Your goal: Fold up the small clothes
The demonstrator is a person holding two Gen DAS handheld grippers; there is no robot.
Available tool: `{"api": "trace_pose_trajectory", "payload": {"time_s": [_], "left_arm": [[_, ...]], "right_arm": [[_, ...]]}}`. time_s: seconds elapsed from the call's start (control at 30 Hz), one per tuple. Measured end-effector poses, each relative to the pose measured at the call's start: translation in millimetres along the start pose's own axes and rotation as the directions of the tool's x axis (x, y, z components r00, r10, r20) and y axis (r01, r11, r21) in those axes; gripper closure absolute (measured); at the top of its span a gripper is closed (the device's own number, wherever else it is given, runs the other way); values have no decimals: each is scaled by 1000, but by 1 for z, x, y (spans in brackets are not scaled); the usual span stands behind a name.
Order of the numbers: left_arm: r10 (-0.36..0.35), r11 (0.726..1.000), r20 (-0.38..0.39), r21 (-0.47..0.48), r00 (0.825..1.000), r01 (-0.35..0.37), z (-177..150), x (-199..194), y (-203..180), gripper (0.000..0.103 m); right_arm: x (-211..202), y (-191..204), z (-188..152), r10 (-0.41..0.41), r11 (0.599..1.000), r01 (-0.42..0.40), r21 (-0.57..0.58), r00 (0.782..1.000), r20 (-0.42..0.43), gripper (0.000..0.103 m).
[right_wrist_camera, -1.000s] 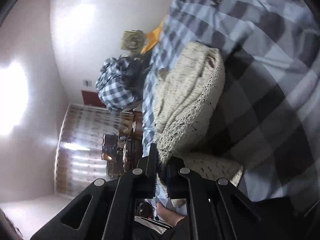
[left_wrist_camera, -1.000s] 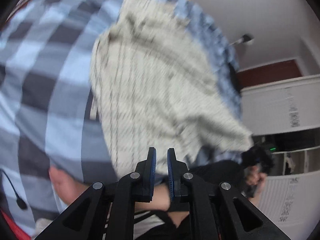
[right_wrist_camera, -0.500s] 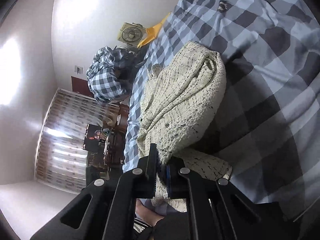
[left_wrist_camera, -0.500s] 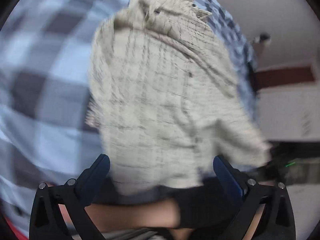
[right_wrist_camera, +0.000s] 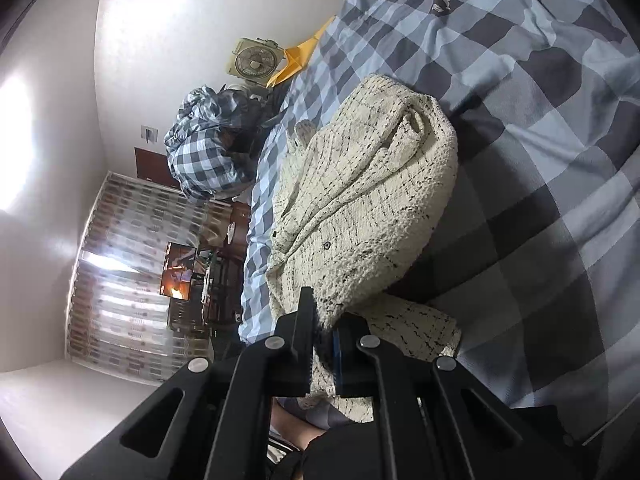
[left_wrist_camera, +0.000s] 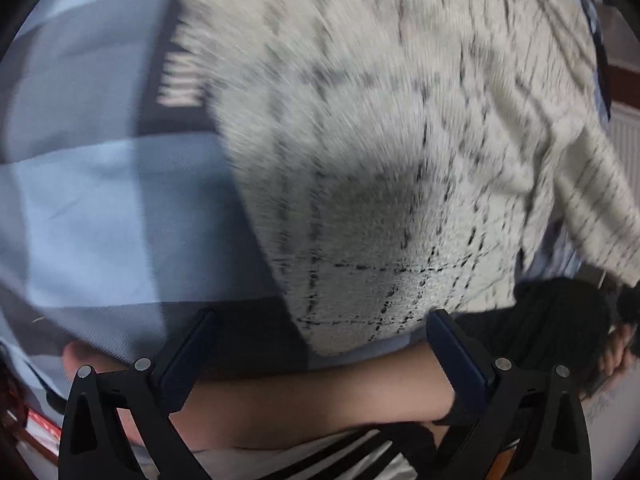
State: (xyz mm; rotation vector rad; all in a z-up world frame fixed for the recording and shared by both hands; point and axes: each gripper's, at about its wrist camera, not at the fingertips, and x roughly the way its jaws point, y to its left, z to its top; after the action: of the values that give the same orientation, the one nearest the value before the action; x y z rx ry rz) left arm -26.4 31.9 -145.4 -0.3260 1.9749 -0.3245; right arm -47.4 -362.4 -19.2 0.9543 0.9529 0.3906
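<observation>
Mid-fold: cream tweed jacket (right_wrist_camera: 360,200) lies half doubled on the checked bed (right_wrist_camera: 560,160), right tool (right_wrist_camera: 322,344) pinching its hem at 6 o'clock, left tool (left_wrist_camera: 320,344) gaping wide, empty above it, so next it probably needs a fresh edge.

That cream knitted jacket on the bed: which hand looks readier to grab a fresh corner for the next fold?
Probably the left. Its jaws stand wide open above the jacket, holding nothing; the right gripper is shut on an edge.
</observation>
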Motion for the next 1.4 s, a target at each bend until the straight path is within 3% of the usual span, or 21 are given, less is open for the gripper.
{"api": "trace_pose_trajectory", "payload": {"time_s": [0.07,0.1,0.13,0.2,0.3,0.4,0.5,0.57,0.6,0.7,0.73,0.8,0.9,0.93,1.03,1.13,1.3,1.4], "left_arm": [[20,999,-29,41,999,-19,2,13,-10,2],[24,998,-26,54,999,-23,4,16,-14,14],[27,998,-14,56,1000,-27,6,18,-15,40],[-22,998,27,58,999,21,6,11,-18,70],[-108,991,143,96,984,95,3,-13,-24,89],[-219,968,241,178,946,179,-7,-38,-34,99],[-362,923,297,243,883,297,-19,-63,-46,99],[-453,885,333,285,827,369,-27,-81,-54,99],[-475,873,343,296,810,387,-32,-88,-57,100],[-605,794,376,352,702,496,-50,-118,-55,100],[-653,756,393,388,647,527,-62,-129,-55,100],[-701,713,423,438,575,547,-80,-160,-47,100],[-793,598,482,499,373,628,-103,-194,-24,100],[-817,544,508,519,274,659,-110,-207,-9,100],[-828,463,546,541,125,702,-117,-225,22,100],[-832,424,553,574,50,701,-128,-235,39,100],[-854,361,520,627,-26,690,-167,-240,55,100],[-861,335,505,647,-56,685,-194,-234,62,100]], "right_arm": [[0,0,1,-2,1000,2,3,1000,1,99],[0,0,1,-3,1000,3,4,1000,1,99],[0,0,1,-4,1000,4,3,1000,1,99],[0,0,1,-3,1000,3,2,1000,2,99],[-2,-1,2,0,1000,0,12,1000,10,99],[-5,-2,2,3,1000,-3,15,1000,20,99],[-7,0,2,12,1000,-12,3,999,31,99],[-8,1,2,16,1000,-16,3,999,36,99],[-9,1,2,21,1000,-21,7,999,37,99],[-13,0,3,46,999,-47,19,997,56,99],[-16,-1,4,76,996,-78,31,995,60,99],[-25,-2,7,162,983,-168,71,983,82,99],[-39,-7,10,324,922,-347,171,935,147,99],[-44,-4,12,354,906,-381,185,921,164,99],[-58,14,17,429,868,-462,181,882,194,99],[-66,39,13,476,853,-501,147,862,173,99],[-83,63,-13,559,802,-578,151,815,151,99],[-101,65,-30,568,795,-581,174,814,126,99]]}}
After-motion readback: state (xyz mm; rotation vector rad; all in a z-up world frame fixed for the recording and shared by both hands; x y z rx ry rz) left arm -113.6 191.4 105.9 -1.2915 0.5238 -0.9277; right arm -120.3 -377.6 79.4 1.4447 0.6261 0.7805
